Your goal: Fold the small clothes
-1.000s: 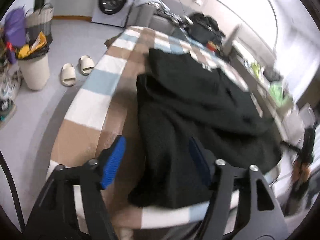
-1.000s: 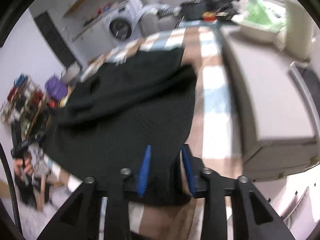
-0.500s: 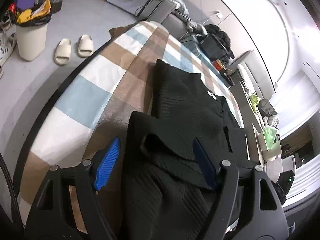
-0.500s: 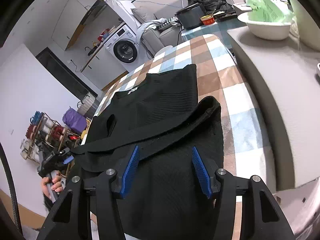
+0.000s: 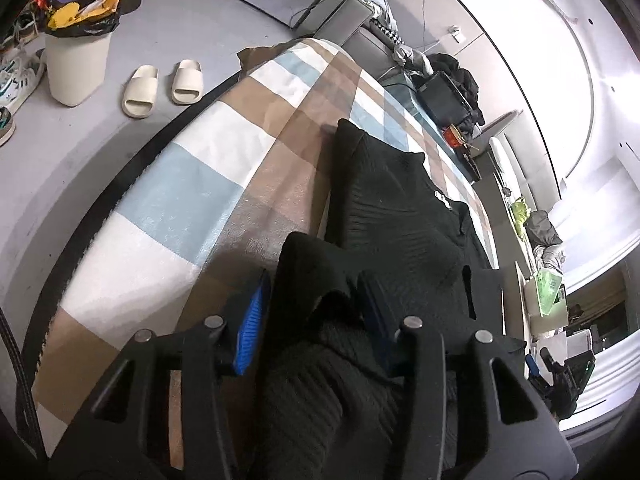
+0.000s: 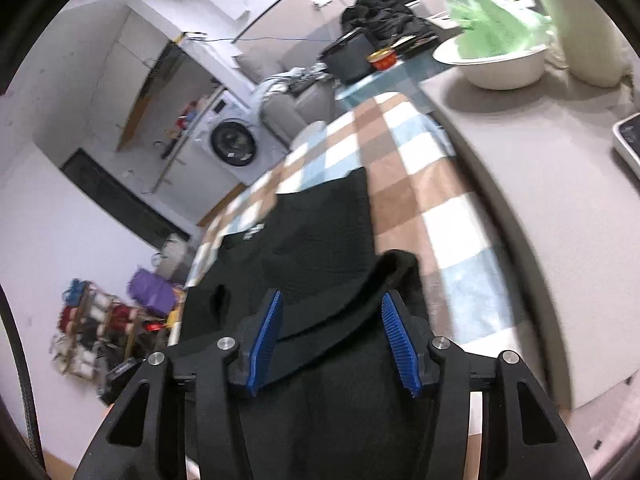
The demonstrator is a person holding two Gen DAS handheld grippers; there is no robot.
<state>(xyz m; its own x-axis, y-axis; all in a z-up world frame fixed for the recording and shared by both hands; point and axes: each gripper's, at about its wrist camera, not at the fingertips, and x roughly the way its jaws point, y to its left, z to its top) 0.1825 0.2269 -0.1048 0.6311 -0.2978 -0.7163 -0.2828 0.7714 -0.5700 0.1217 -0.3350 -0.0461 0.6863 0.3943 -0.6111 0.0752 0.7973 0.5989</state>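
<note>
My left hand-held gripper (image 5: 310, 316) has just been closing on the black knit top's (image 5: 396, 208) folded hem; my right hand-held gripper (image 6: 334, 336) stands apart around its hem. The top lies on the checked worktop (image 5: 192, 184), one fold begun, more left.

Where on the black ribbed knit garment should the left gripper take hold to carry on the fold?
On the thick rolled edge of the black ribbed knit garment that rises between the left gripper pads, coming from the near end of the checked blanket. That edge stands up off the flat layer, so the pads can close across it. The jaws have just been closing around it; contact is unclear.
</note>
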